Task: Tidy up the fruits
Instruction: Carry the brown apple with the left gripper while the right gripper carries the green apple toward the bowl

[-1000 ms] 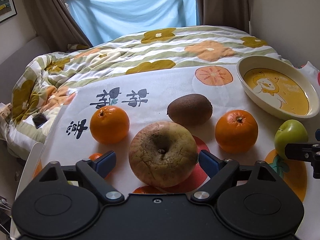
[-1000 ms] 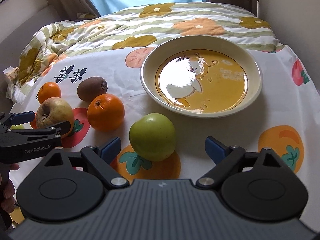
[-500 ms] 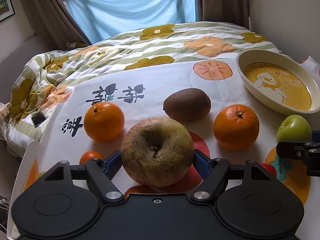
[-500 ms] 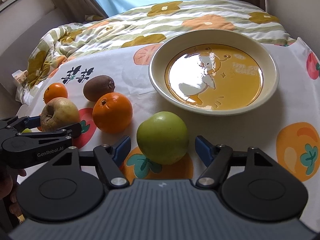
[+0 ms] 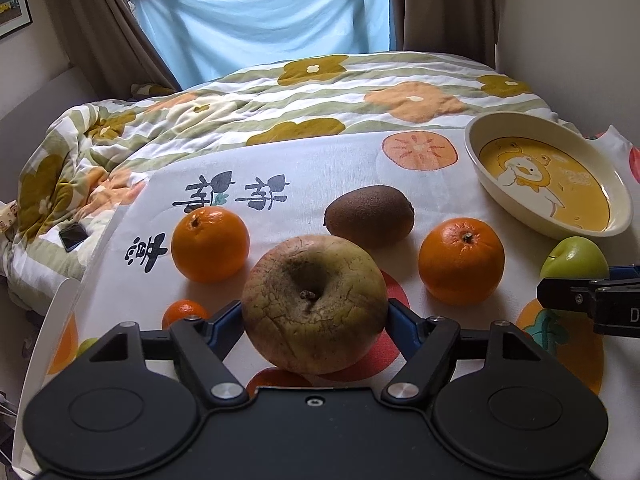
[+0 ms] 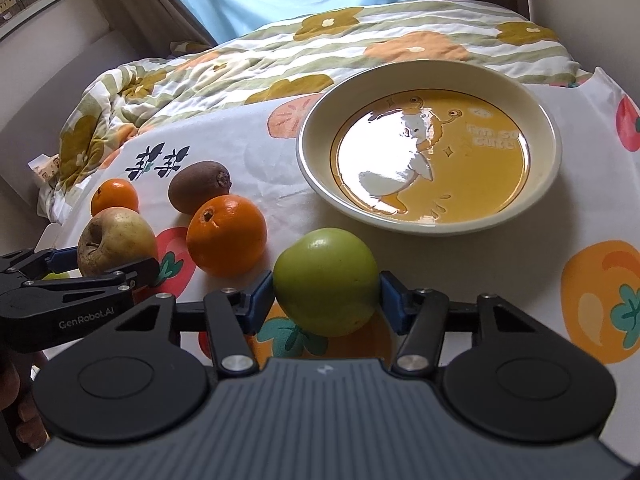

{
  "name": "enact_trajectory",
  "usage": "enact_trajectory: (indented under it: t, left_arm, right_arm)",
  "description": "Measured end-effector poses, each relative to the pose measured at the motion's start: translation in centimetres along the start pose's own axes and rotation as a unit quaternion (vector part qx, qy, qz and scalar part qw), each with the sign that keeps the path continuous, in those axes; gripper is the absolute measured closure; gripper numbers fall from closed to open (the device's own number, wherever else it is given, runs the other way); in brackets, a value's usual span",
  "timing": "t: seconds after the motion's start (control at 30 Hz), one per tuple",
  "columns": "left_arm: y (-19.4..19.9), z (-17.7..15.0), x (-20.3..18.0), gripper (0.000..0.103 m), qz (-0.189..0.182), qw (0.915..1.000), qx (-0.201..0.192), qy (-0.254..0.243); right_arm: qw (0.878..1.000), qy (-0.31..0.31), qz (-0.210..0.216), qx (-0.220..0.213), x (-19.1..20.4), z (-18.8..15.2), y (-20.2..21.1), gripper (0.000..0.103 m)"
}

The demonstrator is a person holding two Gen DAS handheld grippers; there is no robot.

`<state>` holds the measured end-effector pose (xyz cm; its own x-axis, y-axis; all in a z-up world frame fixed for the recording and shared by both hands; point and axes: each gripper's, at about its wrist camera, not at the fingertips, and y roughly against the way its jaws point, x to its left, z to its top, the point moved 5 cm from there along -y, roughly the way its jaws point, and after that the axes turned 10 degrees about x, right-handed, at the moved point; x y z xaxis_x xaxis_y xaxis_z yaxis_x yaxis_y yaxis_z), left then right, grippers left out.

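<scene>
Two fruits are already in our grasp: our left hand-held gripper has its blue pads pressed against both flanks of the russet apple, and our right hand-held gripper is clamped the same way on the green apple. Both fruits sit low over the printed cloth of the worktop; we cannot tell whether either has left it. What matters for the coming move is where the duck plate lies. From our right gripper it is straight ahead and a little to the right, near, with nothing in between, so the green apple looks like the natural first delivery. From our left gripper the plate is well off to the right and further back, and the near orange and the kiwi lie roughly along that line, so we judge the russet apple must be carried up and over them. A second orange and a small tangerine wait on the left, apart from the plate, which holds no fruit yet.
</scene>
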<state>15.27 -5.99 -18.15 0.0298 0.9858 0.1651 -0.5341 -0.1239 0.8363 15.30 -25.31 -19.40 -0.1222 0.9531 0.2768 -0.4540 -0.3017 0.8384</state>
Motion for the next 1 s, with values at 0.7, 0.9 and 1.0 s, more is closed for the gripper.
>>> enact_trajectory:
  t: [0.7, 0.9, 1.0]
  left_arm:
    - [12.5, 6.1, -3.7, 0.024, -0.039, 0.9940, -0.101, -0.015]
    - [12.6, 9.6, -6.5, 0.024, -0.062, 0.9887, -0.123, -0.058]
    - [11.7, 11.0, -7.7, 0.024, -0.078, 0.9860, -0.126, -0.077]
  right_arm:
    - [0.997, -0.009, -0.030, -0.074, -4.0, 2.9, 12.2, 0.032]
    - [0.993, -0.029, -0.052, -0.097, -6.5, 5.2, 14.1, 0.032]
    - [0.991, -0.045, -0.063, -0.106, -7.8, 6.2, 14.5, 0.032]
